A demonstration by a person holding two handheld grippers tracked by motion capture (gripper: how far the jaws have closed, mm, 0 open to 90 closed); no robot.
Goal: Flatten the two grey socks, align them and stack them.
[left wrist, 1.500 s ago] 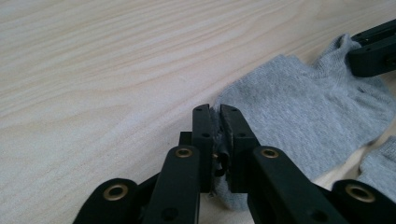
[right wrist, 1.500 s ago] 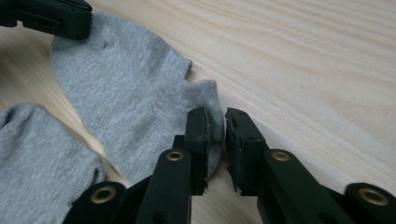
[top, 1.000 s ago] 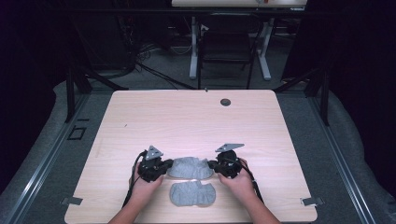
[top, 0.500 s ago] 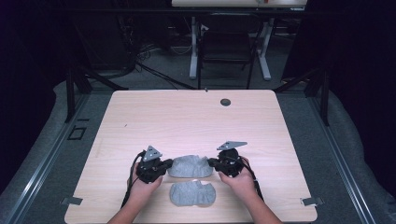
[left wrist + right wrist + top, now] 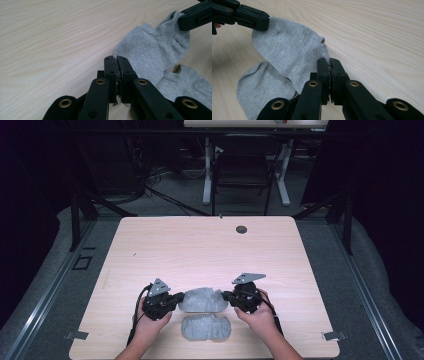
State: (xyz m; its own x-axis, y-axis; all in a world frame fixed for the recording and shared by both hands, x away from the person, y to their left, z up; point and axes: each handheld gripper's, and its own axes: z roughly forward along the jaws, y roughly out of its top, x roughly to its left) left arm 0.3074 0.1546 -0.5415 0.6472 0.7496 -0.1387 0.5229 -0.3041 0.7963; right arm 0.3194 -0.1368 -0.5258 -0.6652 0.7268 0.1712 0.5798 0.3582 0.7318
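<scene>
Both grippers have hold of the same small grey knitted ankle sock (image 5: pixel 201 300), one at each end, and it hangs stretched between them just above the pale wood-grain table (image 5: pixel 200 250), near the person's edge of it. The left gripper (image 5: pixel 176 299) has its black jaws pressed together on one end of the sock; in the left gripper view a thin fold of grey fabric (image 5: pixel 117 58) is caught right at the jaw tips, with the rest of the sock spreading away toward the other gripper's jaws at the top right. The right gripper (image 5: pixel 227 296) does the same from the opposite side: in the right gripper view its jaws are pinched tight on the sock's edge (image 5: pixel 325 53). Holding it by both ends like this looks meant to keep the sock flat and spread, probably so it can be laid over its mate. That second grey ankle sock (image 5: pixel 206 327) lies flat on the table just nearer the person, directly beneath and slightly overlapped by the held one, untouched by either gripper.
</scene>
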